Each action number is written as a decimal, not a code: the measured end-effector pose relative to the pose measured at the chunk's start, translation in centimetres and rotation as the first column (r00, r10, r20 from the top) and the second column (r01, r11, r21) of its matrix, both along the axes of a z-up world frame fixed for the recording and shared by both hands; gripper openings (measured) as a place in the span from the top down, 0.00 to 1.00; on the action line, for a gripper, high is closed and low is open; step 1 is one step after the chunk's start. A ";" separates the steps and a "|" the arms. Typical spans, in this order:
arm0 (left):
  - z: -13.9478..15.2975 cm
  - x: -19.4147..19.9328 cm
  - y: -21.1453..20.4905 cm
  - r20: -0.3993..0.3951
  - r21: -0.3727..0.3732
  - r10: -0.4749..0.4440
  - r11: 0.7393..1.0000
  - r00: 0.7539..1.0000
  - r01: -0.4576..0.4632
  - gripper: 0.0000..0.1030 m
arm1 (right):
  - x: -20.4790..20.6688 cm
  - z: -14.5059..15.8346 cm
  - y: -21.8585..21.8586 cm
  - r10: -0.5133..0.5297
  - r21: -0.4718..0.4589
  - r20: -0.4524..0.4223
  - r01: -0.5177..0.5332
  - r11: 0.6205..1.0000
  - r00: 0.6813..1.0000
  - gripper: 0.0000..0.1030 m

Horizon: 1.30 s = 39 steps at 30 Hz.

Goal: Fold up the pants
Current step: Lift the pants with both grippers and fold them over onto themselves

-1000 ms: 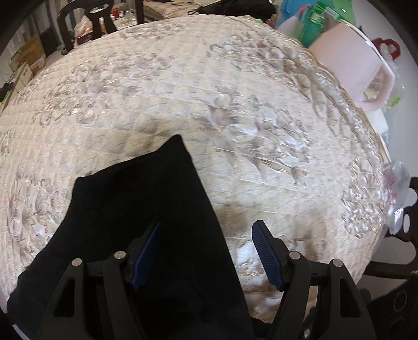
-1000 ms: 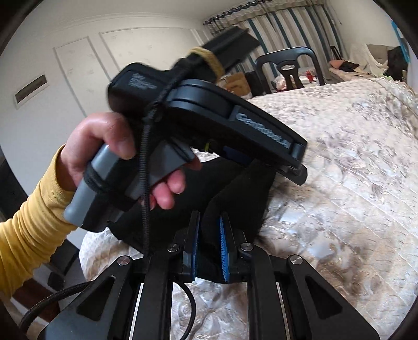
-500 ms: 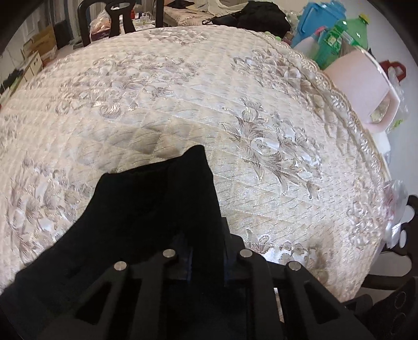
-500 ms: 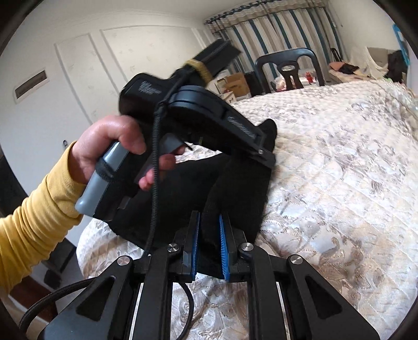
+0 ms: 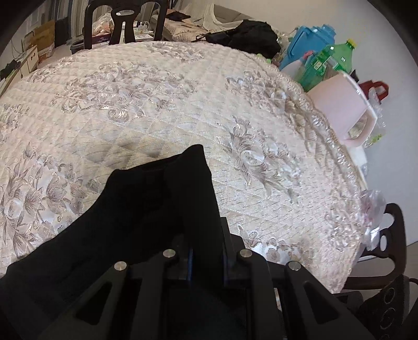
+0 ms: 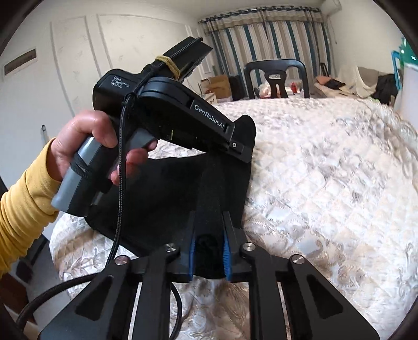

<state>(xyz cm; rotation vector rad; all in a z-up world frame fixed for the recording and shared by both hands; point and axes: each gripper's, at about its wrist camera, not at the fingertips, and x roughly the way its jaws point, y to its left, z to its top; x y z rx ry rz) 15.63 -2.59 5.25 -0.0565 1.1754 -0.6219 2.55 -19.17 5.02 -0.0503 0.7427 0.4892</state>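
The black pants (image 5: pixel 146 209) lie bunched at the near edge of a quilted, flower-patterned table cover (image 5: pixel 156 104). In the left wrist view my left gripper (image 5: pixel 206 248) is shut on a raised fold of the pants, whose corner sticks up past the fingers. In the right wrist view my right gripper (image 6: pixel 209 235) is shut on another fold of the pants (image 6: pixel 162 204). Just beyond it the left gripper (image 6: pixel 240 151) holds its fold up off the cover, gripped by a hand (image 6: pixel 86 141) in a yellow sleeve.
A black chair (image 5: pixel 125 23) stands at the far side of the table. A pink box (image 5: pixel 342 109), green bottles (image 5: pixel 337 60) and a blue container (image 5: pixel 311 41) crowd the right side. Another dark chair (image 5: pixel 392 235) stands by the table's right edge.
My left gripper's jaws have closed on the pants fold and carried it a little further over the table, lifting its corner. The right gripper has kept its grip and place.
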 end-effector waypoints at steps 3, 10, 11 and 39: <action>0.8 -0.4 1.5 0.014 -0.033 0.013 0.999 1.000 -0.012 0.83 | -0.2 0.7 0.6 0.023 0.015 0.010 -0.023 1.000 1.000 0.87; 3.3 -1.8 5.9 0.063 -0.094 0.064 0.994 0.996 -0.058 0.83 | -0.7 2.3 3.6 0.128 0.029 0.051 -0.130 0.991 0.990 0.88; 3.6 -2.0 6.6 0.069 -0.102 0.074 0.993 0.995 -0.067 0.83 | -0.8 2.4 4.1 0.145 0.029 0.058 -0.147 0.989 0.988 0.88; 4.7 -5.9 24.8 0.128 -0.267 0.317 0.924 0.940 -0.275 0.83 | -0.5 1.1 17.1 0.470 0.018 0.043 -0.471 0.882 0.881 0.88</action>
